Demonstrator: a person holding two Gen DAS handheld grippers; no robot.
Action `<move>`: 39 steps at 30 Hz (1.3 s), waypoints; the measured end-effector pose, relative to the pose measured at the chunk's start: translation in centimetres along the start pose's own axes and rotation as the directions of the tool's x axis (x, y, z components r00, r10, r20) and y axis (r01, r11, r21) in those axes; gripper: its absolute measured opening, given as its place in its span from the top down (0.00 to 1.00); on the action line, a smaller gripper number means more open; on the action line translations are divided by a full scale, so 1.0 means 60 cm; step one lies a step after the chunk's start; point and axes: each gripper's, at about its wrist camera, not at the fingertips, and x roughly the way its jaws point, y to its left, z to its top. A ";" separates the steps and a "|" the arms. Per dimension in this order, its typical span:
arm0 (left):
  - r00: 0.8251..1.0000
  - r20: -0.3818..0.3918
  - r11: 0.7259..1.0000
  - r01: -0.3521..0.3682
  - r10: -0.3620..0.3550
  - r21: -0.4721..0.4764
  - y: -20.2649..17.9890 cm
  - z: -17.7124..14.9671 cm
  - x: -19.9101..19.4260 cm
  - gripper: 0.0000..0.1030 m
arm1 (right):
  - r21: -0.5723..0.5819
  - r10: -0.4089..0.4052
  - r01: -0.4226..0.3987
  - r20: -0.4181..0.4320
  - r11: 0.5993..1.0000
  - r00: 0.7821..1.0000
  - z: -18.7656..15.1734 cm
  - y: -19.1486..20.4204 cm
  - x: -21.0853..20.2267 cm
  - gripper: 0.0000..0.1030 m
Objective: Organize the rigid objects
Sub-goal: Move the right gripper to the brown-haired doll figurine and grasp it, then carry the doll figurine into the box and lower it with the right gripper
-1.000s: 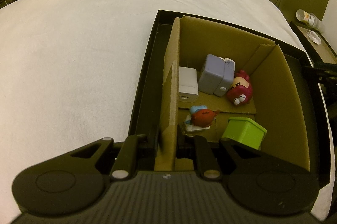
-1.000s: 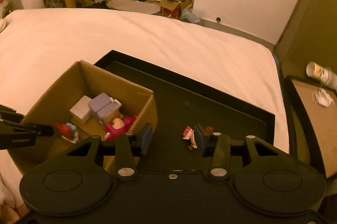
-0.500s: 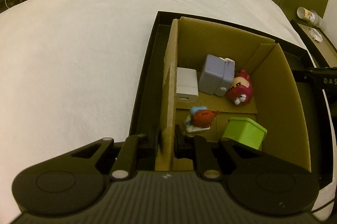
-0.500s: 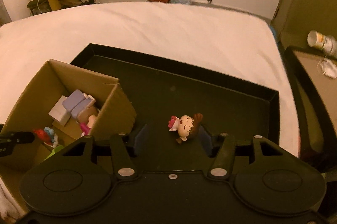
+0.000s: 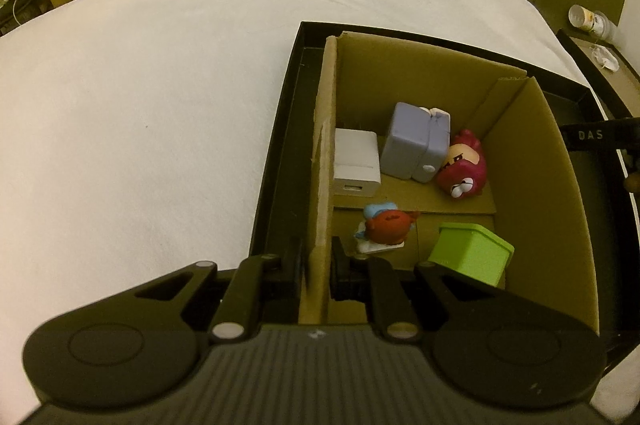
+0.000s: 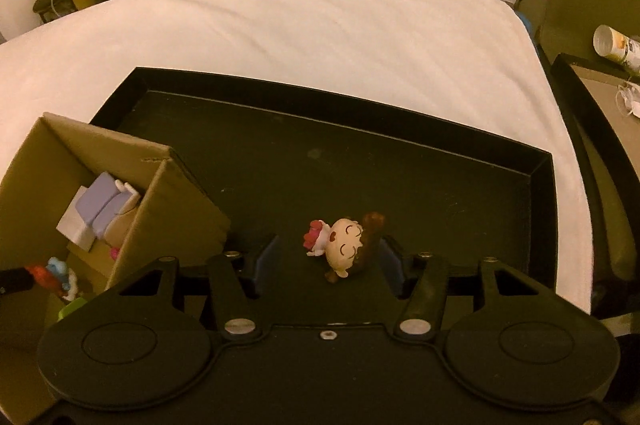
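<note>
Left gripper pinching the box wall, right gripper wide around the figurine.

My left gripper (image 5: 318,265) is clamped on the near wall of the cardboard box (image 5: 552,209), which sits in the black tray (image 6: 400,165) on the white bed (image 6: 320,25). My right gripper (image 6: 326,261) is spread wide, its pads either side of the small figurine (image 6: 344,245) lying on the tray floor, not touching it.
</note>
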 end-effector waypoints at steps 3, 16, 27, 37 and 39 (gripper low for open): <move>1.000 0.000 1.000 0.001 -0.001 -0.001 0.000 0.000 0.000 0.89 | 0.000 -0.011 0.011 -0.001 1.000 1.000 0.002 -0.002 0.008 0.47; 1.000 0.003 1.000 0.006 -0.006 0.000 0.000 0.000 0.000 0.89 | -0.036 -0.036 0.036 0.011 0.999 0.999 -0.005 0.003 0.011 0.58; 1.000 0.002 1.000 0.009 -0.009 -0.003 0.000 0.001 0.000 0.89 | -0.093 -0.024 0.029 0.057 0.995 0.998 -0.001 0.021 -0.054 0.58; 1.000 0.003 1.000 0.012 -0.012 -0.007 0.001 0.000 0.000 0.89 | -0.120 0.060 -0.046 0.117 0.992 0.991 0.014 0.051 -0.129 0.58; 1.000 0.005 1.000 0.013 -0.013 -0.008 0.001 0.000 0.000 0.89 | -0.135 0.066 -0.048 0.133 0.990 0.989 0.019 0.061 -0.142 0.58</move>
